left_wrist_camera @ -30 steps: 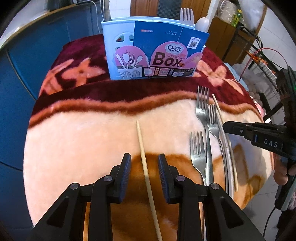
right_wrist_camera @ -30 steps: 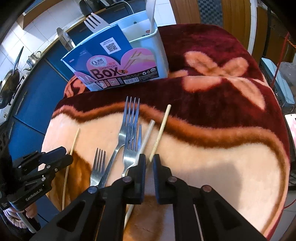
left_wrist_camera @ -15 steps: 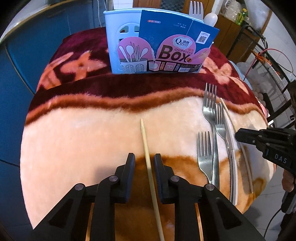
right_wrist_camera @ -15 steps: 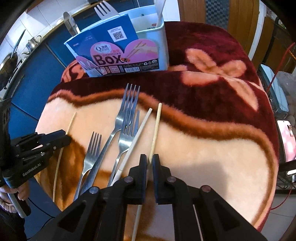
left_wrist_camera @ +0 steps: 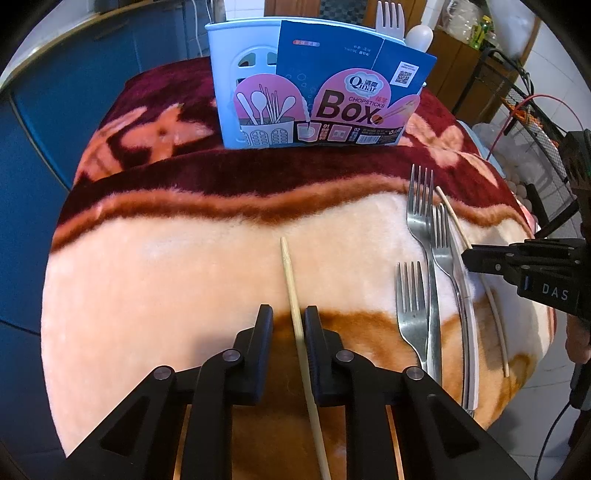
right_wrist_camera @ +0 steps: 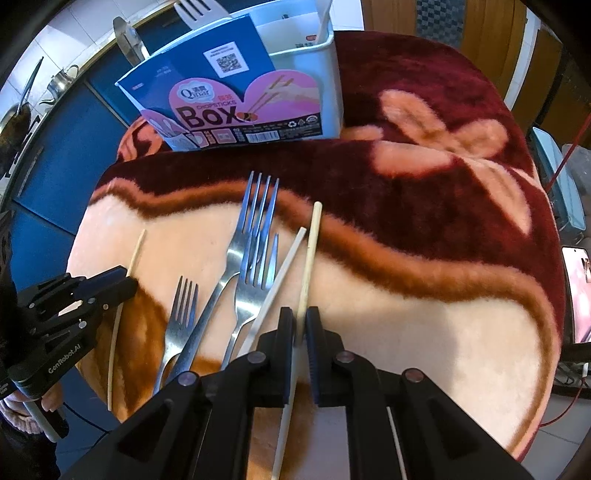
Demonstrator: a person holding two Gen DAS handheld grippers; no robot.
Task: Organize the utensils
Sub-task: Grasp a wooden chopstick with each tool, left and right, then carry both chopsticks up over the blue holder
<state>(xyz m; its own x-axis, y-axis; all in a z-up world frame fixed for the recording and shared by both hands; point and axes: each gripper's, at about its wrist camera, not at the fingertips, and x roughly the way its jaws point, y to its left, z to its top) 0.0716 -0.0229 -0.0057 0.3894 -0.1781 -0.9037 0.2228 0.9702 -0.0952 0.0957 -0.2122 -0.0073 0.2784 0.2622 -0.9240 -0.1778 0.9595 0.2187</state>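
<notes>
While the pale-blue plastic utensil holder [left_wrist_camera: 240, 74] with its blue-and-pink printed cardboard sleeve [left_wrist_camera: 347, 96] already carries a white plastic fork [left_wrist_camera: 388, 16], a white rounded utensil end [left_wrist_camera: 419, 35] and, seen from the right wrist, a steel handle [right_wrist_camera: 127, 37], most of the sorting remains ahead of you.

Your left gripper [left_wrist_camera: 289, 321] straddles the lone pale wooden chopstick [left_wrist_camera: 291, 295] lying on the peach part of the maroon-and-peach plush blanket [left_wrist_camera: 166, 266]. A visible gap remains on each side of the stick, so the jaws are not yet clamped on it; I judge this pickup started but not secured.

Your right gripper [right_wrist_camera: 301, 325] sits over the second wooden chopstick [right_wrist_camera: 309, 254]. The jaws are nearly together with the stick running between them; whether the pads actually bear on it cannot be told from either view.

Outstanding items on the blanket:
- a large steel fork [right_wrist_camera: 243, 236], a medium steel fork [right_wrist_camera: 256, 273] partly overlapping it, and a small steel fork [right_wrist_camera: 181, 314] just to their left;
- a white chopstick [right_wrist_camera: 280, 273] lying touching the medium fork and just beside the right-hand wooden stick.

By my assessment the task is in its early-to-middle stage: a few utensils are stowed, six remain on the blanket, and none of these is lifted. The holder stands at the far side, well apart from both grippers, so each stick still needs a firm pinch, a lift and a carry across.
</notes>
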